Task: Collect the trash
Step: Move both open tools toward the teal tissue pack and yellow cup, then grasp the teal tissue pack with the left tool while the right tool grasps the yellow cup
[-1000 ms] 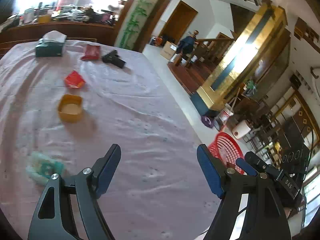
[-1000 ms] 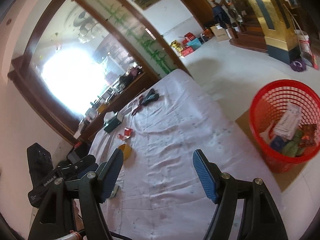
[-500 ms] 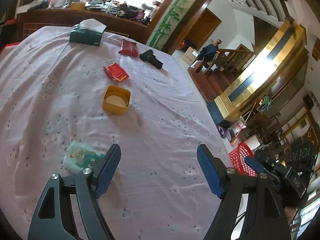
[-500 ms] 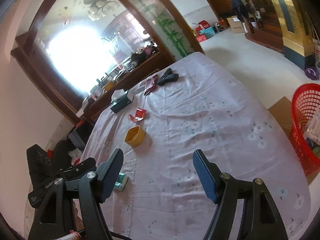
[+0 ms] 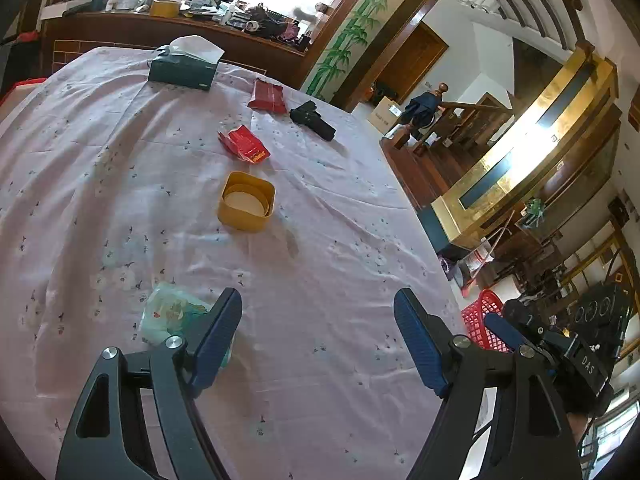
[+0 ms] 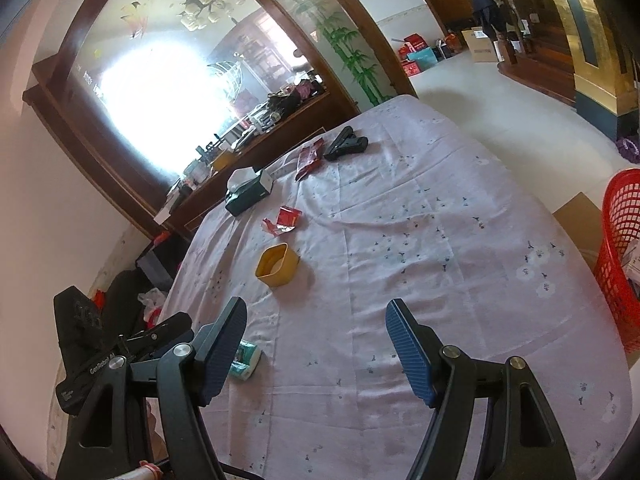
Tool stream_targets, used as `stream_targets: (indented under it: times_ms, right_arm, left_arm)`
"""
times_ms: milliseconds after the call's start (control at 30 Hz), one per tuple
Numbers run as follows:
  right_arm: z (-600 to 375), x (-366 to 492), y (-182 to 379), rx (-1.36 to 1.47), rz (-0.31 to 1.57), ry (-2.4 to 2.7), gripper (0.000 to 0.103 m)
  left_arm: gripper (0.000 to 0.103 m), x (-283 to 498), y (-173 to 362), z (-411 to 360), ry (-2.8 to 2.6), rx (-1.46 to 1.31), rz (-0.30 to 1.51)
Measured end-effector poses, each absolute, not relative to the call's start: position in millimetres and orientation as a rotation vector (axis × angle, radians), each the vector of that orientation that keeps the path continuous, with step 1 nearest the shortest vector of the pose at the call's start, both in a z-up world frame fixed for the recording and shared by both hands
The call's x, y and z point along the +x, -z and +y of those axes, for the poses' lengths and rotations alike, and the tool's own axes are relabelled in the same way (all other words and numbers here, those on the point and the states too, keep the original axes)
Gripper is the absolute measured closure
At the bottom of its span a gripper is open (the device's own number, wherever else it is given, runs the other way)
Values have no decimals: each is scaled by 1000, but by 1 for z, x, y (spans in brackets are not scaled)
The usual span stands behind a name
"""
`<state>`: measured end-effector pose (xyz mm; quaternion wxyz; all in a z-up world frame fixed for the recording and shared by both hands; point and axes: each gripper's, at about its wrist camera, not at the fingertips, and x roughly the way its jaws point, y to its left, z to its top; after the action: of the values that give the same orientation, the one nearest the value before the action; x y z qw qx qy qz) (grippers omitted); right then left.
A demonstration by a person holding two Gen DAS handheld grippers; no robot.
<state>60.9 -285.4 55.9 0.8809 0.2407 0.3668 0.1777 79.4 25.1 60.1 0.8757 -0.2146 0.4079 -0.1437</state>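
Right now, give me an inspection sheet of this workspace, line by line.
Surface: table under a pale floral cloth, wrinkled.
Job's things: green-white packet nearest, beside the left gripper's finger; yellow tub mid-table; crumpled red wrapper; dark red packet; red basket on the floor, already holding some trash.
Clutter: tissue box; black gun-shaped object.
Grippers: left gripper open, empty; right gripper open, empty.
Cables: nothing seen.
Surroundings: cluttered wooden sideboard, staircase, cardboard box.
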Motion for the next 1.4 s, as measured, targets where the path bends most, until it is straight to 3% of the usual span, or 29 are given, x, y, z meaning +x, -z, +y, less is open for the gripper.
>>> stream_targets:
  times_ms: [567,800,1167,1400]
  right_arm:
    - [-252,88,-42,508,770,-484,24]
    - [-196,125,-26,461,847,-607,24]
    - [-192,177,-5,523,918,-620,24]
    - [-184,203,8,533,957,-619,24]
  left_arm:
    - [26,48,-59,91,114,-522,788]
    - [26,62,-33,107,73,-562,872]
    - [26,103,13,38,111,-165,980]
    - [25,112,33,39,133,-90,1043]
